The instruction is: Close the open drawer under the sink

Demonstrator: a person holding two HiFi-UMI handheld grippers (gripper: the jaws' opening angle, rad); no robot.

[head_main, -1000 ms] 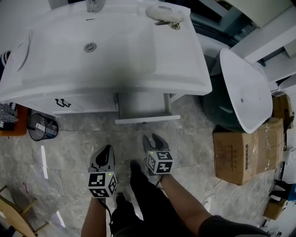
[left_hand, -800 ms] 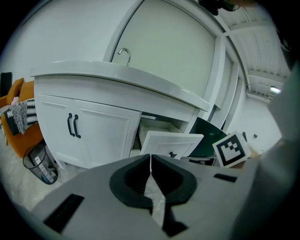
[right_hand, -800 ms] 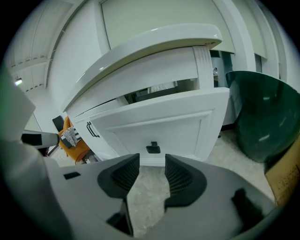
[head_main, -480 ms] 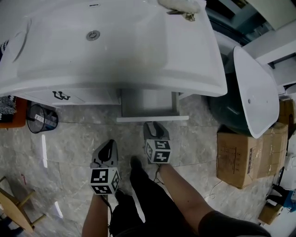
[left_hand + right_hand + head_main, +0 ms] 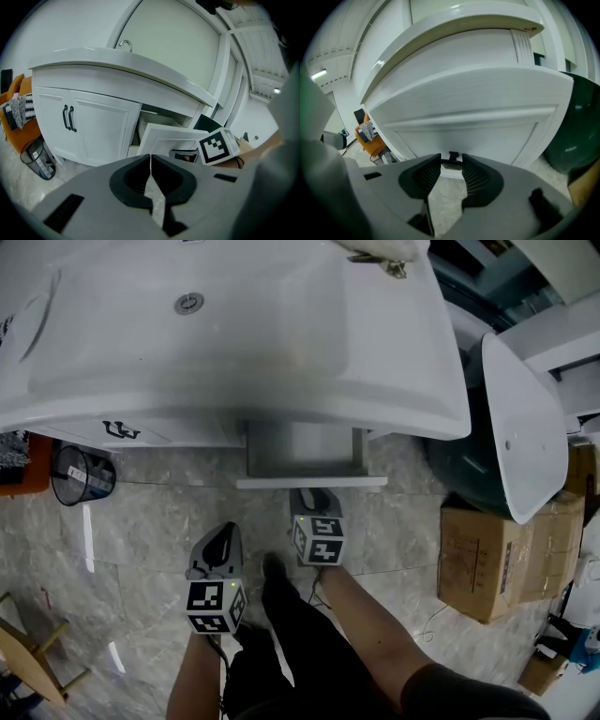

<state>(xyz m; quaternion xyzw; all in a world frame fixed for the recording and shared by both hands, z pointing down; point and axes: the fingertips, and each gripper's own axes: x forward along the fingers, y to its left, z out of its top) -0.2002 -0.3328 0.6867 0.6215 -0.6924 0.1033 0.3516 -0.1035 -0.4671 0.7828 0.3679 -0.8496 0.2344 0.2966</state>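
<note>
The open drawer [image 5: 305, 454] sticks out from the white vanity cabinet [image 5: 93, 126] below the sink [image 5: 225, 334], its front panel over the grey tiled floor [image 5: 141, 531]. The right gripper [image 5: 314, 495] points at that front panel from just beside it. In the right gripper view the drawer front [image 5: 468, 126] fills the picture. The right gripper's fingers [image 5: 476, 176] stand apart and are closing. Nothing is pressed between them. The drawer's dark handle [image 5: 452, 160] shows in the gap just past their tips.

The left gripper [image 5: 225, 532] hangs nearer the person, well apart from the drawer, with its fingers [image 5: 133, 176] together and empty. To the left of the drawer are two cabinet doors with black handles [image 5: 69, 117], and a mesh waste bin [image 5: 82, 474] stands on the floor. To the right are a second basin [image 5: 520, 427] propped on edge and a cardboard box [image 5: 478, 559].
</note>
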